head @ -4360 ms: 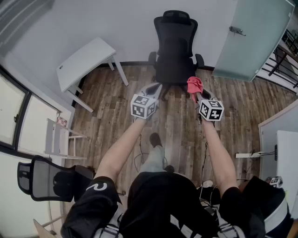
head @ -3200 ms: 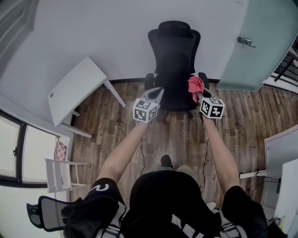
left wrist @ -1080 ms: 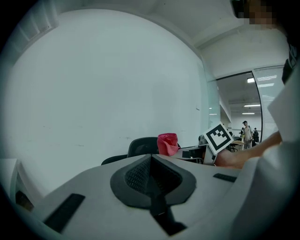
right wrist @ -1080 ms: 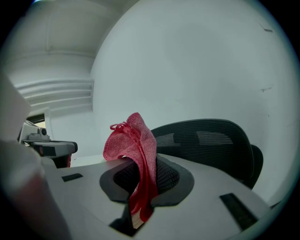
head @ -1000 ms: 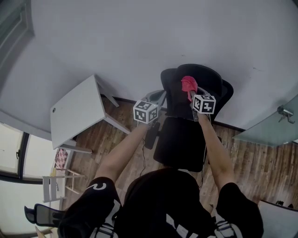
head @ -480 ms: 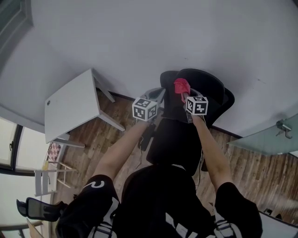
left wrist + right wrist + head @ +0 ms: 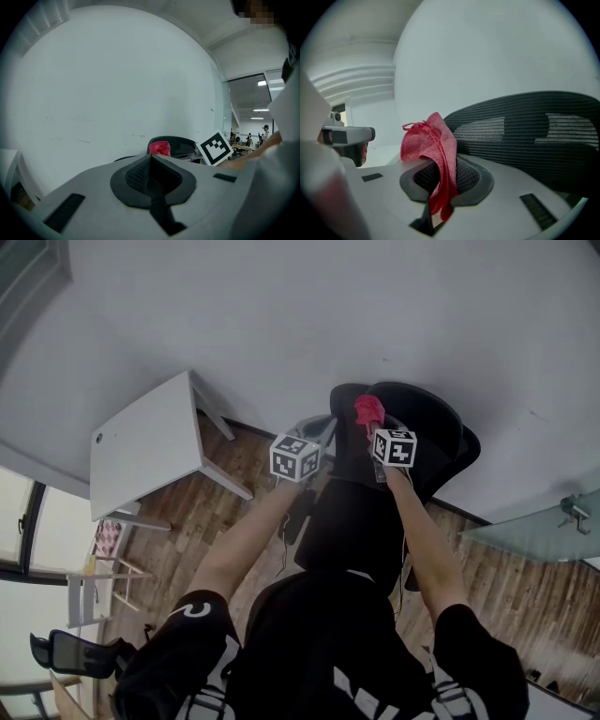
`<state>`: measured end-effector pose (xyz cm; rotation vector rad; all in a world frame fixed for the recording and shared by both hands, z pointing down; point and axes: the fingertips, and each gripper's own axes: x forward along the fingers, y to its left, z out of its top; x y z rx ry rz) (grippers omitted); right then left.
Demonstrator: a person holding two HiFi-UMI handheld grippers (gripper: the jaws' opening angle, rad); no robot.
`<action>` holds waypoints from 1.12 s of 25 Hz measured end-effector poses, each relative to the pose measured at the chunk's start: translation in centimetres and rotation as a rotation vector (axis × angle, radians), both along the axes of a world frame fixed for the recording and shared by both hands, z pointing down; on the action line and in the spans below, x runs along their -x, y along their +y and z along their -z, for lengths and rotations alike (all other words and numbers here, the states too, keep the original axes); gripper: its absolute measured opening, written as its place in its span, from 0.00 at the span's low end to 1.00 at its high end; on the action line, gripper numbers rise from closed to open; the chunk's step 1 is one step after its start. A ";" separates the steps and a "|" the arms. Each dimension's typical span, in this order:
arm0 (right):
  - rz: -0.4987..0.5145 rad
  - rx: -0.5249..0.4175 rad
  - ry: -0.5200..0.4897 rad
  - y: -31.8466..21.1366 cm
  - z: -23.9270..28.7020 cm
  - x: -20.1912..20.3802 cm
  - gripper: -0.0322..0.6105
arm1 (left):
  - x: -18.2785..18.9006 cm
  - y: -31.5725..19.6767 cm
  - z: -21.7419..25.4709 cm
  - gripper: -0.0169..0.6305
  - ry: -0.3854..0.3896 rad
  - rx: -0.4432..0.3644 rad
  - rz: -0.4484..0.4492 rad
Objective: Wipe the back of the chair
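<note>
A black mesh-backed office chair (image 7: 412, 442) stands against the white wall, its seat just in front of the person. My right gripper (image 7: 373, 423) is shut on a red cloth (image 7: 367, 410), held at the upper left of the chair's back (image 7: 534, 126); the cloth (image 7: 433, 145) sticks up from between the closed jaws, right beside the mesh. My left gripper (image 7: 323, 432) hangs left of the chair, shut and empty (image 7: 151, 176). From the left gripper view the red cloth (image 7: 160, 148) and the chair top (image 7: 180, 146) show ahead.
A white desk (image 7: 150, 451) stands at the left against the wall. A white folding rack (image 7: 94, 592) and another black chair (image 7: 70, 652) sit at the lower left. A glass door (image 7: 553, 521) is at the right. Wood floor (image 7: 211, 512) lies between desk and chair.
The person has walked up to the chair, which filled more of the view. In the last half second the right gripper with the cloth stays at the chair's upper back, shifting slightly.
</note>
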<state>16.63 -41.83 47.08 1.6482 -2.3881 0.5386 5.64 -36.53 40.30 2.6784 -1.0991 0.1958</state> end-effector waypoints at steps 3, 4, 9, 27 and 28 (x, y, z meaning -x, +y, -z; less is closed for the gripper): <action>-0.006 0.000 0.013 -0.4 0.0 -0.2 0.17 | 0.1 -0.4 -0.1 0.06 0.003 0.003 0.003; -0.005 -0.002 0.022 -0.4 0.0 -0.2 0.17 | 0.1 -0.4 -0.1 0.06 0.004 0.004 0.003; -0.043 -0.005 0.049 -0.6 0.2 -1.7 0.17 | -0.3 -0.8 -0.3 0.06 0.014 0.006 -0.006; -0.321 -0.008 0.039 2.3 2.1 -13.1 0.17 | -6.7 -0.6 -0.1 0.06 0.023 0.011 -0.125; -0.335 -0.008 0.043 2.5 2.2 -13.6 0.17 | -7.2 -0.5 0.1 0.06 0.024 0.008 -0.134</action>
